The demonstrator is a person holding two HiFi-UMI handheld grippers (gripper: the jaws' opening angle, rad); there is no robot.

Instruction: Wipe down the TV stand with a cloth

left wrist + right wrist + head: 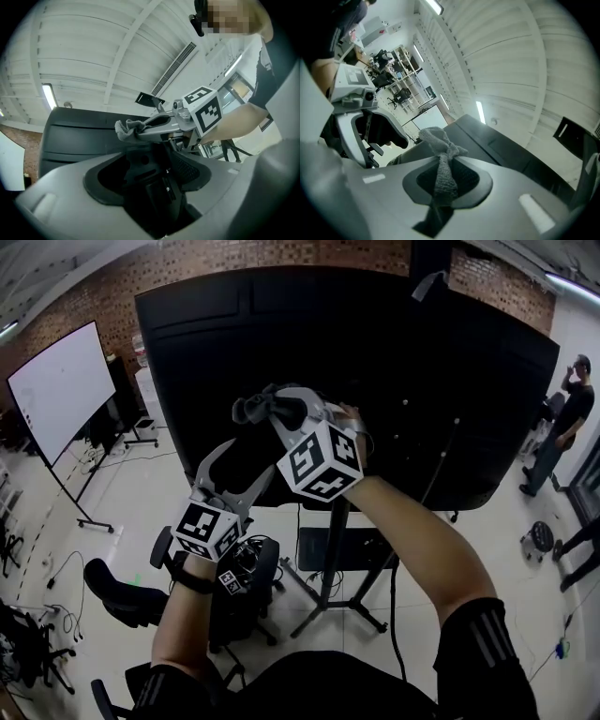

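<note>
Two grippers are being held up at the back of a black TV (441, 381) on its stand (335, 554). The right gripper (446, 159) is clamping its fingers on a grey cloth (439, 140), which is bunching out just past the fingertips, near the TV's back panel. The left gripper (152, 159) is keeping its fingers together with nothing between them, and the cloth is showing just beyond its fingertips.
</note>
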